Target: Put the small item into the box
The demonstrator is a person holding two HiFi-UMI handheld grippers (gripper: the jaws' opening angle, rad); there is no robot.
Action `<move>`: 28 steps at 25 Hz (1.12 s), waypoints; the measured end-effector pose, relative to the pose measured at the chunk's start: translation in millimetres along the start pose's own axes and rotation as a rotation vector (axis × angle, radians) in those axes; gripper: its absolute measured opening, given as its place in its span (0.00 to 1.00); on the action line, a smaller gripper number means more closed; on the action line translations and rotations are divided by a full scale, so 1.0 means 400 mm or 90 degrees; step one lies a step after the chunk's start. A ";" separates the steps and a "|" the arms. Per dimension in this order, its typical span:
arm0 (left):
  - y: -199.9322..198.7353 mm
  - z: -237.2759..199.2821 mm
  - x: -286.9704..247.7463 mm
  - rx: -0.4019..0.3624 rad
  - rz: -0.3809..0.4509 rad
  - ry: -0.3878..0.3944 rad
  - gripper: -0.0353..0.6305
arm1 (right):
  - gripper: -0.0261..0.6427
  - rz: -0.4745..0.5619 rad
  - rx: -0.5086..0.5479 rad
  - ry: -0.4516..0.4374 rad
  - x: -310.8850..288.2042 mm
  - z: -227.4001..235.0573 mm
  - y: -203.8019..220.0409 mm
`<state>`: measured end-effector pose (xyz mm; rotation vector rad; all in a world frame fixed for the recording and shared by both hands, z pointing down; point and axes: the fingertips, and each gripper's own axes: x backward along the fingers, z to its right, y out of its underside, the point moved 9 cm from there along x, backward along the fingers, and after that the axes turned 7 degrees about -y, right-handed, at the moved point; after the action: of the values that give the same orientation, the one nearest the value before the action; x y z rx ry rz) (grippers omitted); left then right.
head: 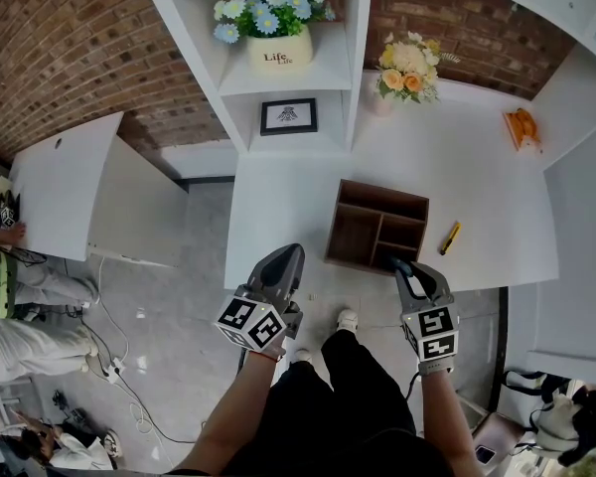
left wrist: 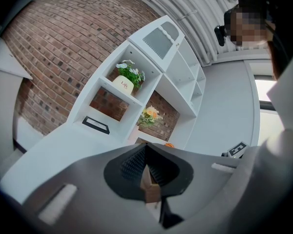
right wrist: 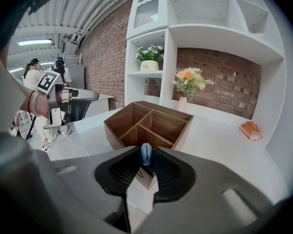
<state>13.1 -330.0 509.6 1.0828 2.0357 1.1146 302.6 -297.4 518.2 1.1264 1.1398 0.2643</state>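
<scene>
By the white table (head: 477,157), the right gripper (head: 401,265) pinches a small blue item (right wrist: 146,154) beside the wooden box (head: 377,225). The next move probably means carrying it over a compartment. The left gripper (head: 281,261) is closed and empty.

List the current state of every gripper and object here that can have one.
Left gripper: fingers shut together, nothing gripped.
Right gripper: shut on the small blue-grey item, at the box's near edge.
Brown wooden compartment box: upright, open-topped, visible compartments empty.
Yellow stick-shaped item: lying flat on the white table, right of the box, apart from it.
</scene>
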 end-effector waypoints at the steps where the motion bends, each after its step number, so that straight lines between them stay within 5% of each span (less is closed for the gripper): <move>1: 0.000 0.001 0.000 0.000 -0.001 0.000 0.06 | 0.16 0.001 -0.001 0.000 0.001 0.001 0.004; 28: -0.021 0.005 0.018 -0.005 -0.006 0.034 0.06 | 0.18 0.051 -0.045 0.040 0.065 -0.023 -0.006</move>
<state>7.7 -325.7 500.8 1.0485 2.0735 1.1577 306.1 -275.6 501.5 1.1088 1.1338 0.4015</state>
